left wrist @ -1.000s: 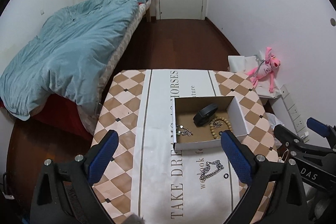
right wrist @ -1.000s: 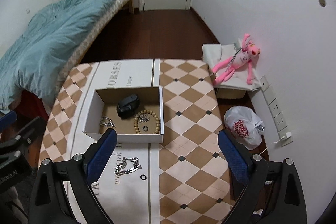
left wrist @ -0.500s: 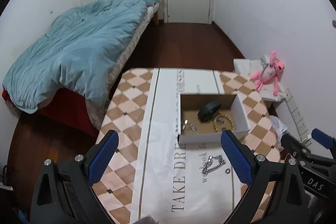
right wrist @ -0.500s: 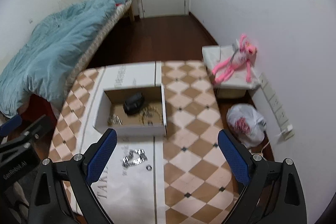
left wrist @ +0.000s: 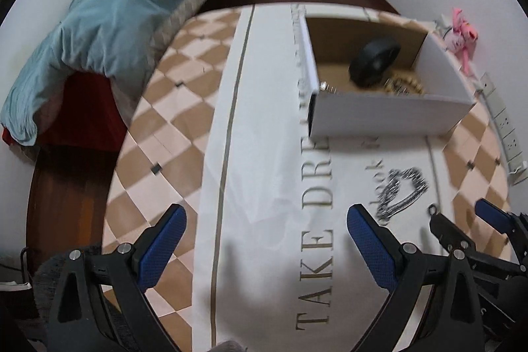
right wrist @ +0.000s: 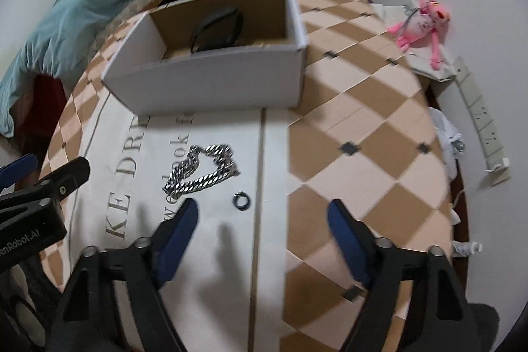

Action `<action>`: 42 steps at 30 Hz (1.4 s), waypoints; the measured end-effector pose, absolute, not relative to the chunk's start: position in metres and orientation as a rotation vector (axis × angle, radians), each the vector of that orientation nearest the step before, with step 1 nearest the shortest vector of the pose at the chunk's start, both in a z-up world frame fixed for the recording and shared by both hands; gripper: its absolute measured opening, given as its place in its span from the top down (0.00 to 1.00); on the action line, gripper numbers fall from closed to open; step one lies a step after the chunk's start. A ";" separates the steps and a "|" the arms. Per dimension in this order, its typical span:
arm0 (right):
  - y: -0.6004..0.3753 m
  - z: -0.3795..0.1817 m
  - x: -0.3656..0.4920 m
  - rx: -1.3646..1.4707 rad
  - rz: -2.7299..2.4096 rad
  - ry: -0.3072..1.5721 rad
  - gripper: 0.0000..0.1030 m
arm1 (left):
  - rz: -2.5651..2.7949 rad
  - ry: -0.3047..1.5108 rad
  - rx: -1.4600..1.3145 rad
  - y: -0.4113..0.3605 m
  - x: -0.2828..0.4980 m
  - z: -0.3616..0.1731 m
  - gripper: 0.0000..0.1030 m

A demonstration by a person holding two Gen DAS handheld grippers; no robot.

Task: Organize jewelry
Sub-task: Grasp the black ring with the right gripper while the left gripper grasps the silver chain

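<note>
A: Table (right wrist: 363, 127) first. Checked cloth, white runner (left wrist: 264, 174) lying under both grippers.

B: Box (right wrist: 211, 81) next, sitting ahead of the right gripper (right wrist: 262, 226), slightly to its left. From the left gripper (left wrist: 264, 233) it is lying ahead and to the right (left wrist: 389, 117).

A: Showing inside it: a black band (left wrist: 374, 61) leaning toward the far wall, beads (left wrist: 404, 86) beside it, something small and silver (left wrist: 325, 86) at the near left corner. Too blurred to name.

B: Chain (right wrist: 201, 170) lying in a heap on the runner, between the box and the right gripper's left finger (right wrist: 180, 230), just ahead of that tip. Not touching, as far as I can tell.

A: In the left view the chain (left wrist: 401, 190) is lying just beyond the right finger (left wrist: 369, 243), smeared with blur.

B: Ring (right wrist: 241, 201), small and dark, lying just right of the chain, ahead of the right gripper's gap.

A: Right gripper: jaws standing wide apart, holding nothing.

B: Left gripper: the same, spread wide, holding nothing, hanging above the runner.
</note>
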State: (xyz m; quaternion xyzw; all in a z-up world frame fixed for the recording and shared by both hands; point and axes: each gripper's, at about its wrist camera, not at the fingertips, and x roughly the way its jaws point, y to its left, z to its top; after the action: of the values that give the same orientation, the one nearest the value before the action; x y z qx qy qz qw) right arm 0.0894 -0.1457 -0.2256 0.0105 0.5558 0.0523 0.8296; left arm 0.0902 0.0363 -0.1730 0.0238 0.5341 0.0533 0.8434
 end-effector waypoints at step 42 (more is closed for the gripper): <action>-0.221 -0.212 0.089 0.195 -0.053 1.053 0.87 | -0.323 1.227 0.057 -0.052 0.129 -0.202 0.96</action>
State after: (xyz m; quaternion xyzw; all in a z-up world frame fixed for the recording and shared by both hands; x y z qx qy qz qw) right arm 0.0892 -0.2210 -0.2125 0.0928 0.5019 -0.0252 0.8596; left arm 0.1291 -0.0516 -0.2022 0.0266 0.5731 -0.1507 0.8051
